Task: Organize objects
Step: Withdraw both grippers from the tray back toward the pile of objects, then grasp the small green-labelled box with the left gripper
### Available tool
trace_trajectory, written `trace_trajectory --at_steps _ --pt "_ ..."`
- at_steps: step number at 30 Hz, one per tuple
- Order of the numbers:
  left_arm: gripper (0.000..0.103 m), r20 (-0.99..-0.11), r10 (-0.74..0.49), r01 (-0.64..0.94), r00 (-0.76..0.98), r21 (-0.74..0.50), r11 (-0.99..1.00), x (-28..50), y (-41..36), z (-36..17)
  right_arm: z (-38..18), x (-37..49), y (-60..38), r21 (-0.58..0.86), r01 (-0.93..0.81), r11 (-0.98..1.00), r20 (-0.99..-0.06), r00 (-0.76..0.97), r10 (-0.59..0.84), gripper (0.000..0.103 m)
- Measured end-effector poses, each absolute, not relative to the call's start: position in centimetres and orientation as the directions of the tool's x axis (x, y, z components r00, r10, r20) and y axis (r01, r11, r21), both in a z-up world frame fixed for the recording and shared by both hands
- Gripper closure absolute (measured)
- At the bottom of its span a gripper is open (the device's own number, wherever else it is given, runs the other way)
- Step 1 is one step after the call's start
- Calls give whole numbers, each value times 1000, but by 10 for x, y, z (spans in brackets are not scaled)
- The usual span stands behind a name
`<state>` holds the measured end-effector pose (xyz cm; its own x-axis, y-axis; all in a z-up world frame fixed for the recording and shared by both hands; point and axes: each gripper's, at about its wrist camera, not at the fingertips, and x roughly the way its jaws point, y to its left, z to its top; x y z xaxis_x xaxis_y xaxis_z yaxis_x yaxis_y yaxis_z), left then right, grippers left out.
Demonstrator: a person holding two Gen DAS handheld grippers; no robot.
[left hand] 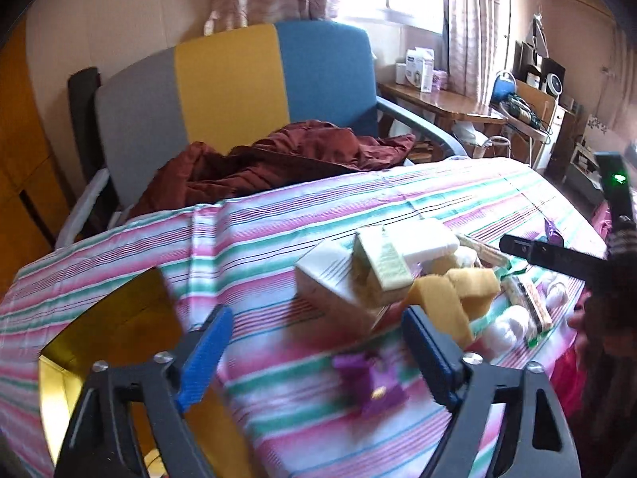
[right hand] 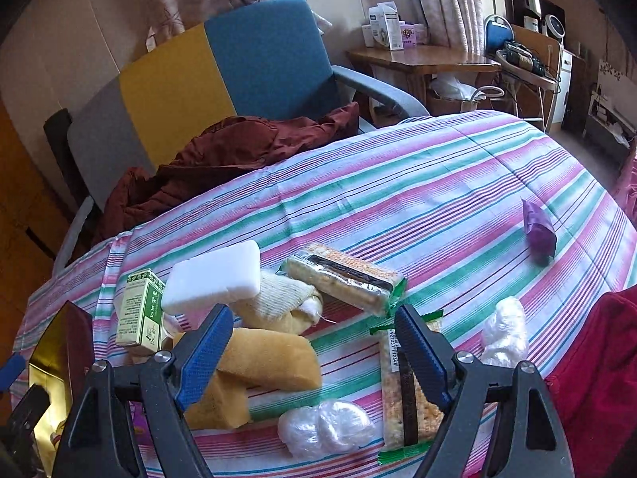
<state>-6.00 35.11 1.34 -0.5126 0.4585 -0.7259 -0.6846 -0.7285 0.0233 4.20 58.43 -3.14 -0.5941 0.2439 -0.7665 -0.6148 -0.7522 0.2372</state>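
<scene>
On the striped tablecloth (right hand: pixel 418 183), the gold box (left hand: pixel 99 342) stands open; both grippers' fingers spread.

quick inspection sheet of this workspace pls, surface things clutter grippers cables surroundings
surface: striped cloth over the table.
job's things: two cracker packs, white block, green box, yellow sponges, two plastic wads, purple packet, gold box at the left edge.
clutter: small blurred purple item under the left gripper.
grippers: left open, empty; right gripper open, empty.
cables: tangle on a far stand.
surroundings: armchair with maroon cloth, wooden desk, curtained window.
</scene>
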Motion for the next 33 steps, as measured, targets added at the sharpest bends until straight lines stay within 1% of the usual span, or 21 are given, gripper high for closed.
trace_trajectory --at_steps 1,4,13,14,15,16,20,22,24,29,31,33 --pt "24 -740 458 -690 -493 12 -724 -66 361 10 -32 42 585 246 -613 -751 -767 -596 236 18" --pt "24 -759 456 -693 -465 -9 -721 -76 381 3 -33 42 586 255 -610 -750 -769 -599 225 18" --pt "25 -801 424 -696 -423 -12 -718 -100 432 -23 -34 41 587 273 -605 -748 -769 -605 208 18" --pt "29 -808 418 -699 -415 -12 -715 -102 437 -28 -34 41 587 274 -605 -748 -769 -604 207 18" --pt "53 -817 420 -704 -396 -23 -710 -105 440 -33 -34 40 588 274 -605 -748 -770 -603 206 18" --pt "72 -830 427 -713 -358 -52 -699 -108 443 -38 -35 41 588 274 -605 -748 -771 -603 205 18" --pt "73 -804 481 -704 -351 -112 -701 -106 427 -34 -34 37 584 312 -561 -767 -761 -631 152 18" --pt "73 -789 491 -696 -369 -116 -709 -103 413 -27 -32 32 575 321 -511 -797 -752 -649 113 21" --pt "73 -778 500 -686 -380 -125 -716 -100 396 -19 -32 24 563 332 -443 -833 -750 -660 52 28" --pt "73 -755 508 -645 -415 -150 -749 -93 345 0 -30 11 523 334 -245 -910 -736 -672 -89 35" --pt "73 -748 501 -626 -436 -148 -766 -89 323 5 -32 4 502 346 -146 -927 -738 -652 -172 35" --pt "73 -739 489 -603 -463 -142 -785 -86 298 10 -38 -3 480 327 -80 -942 -762 -612 -213 35"
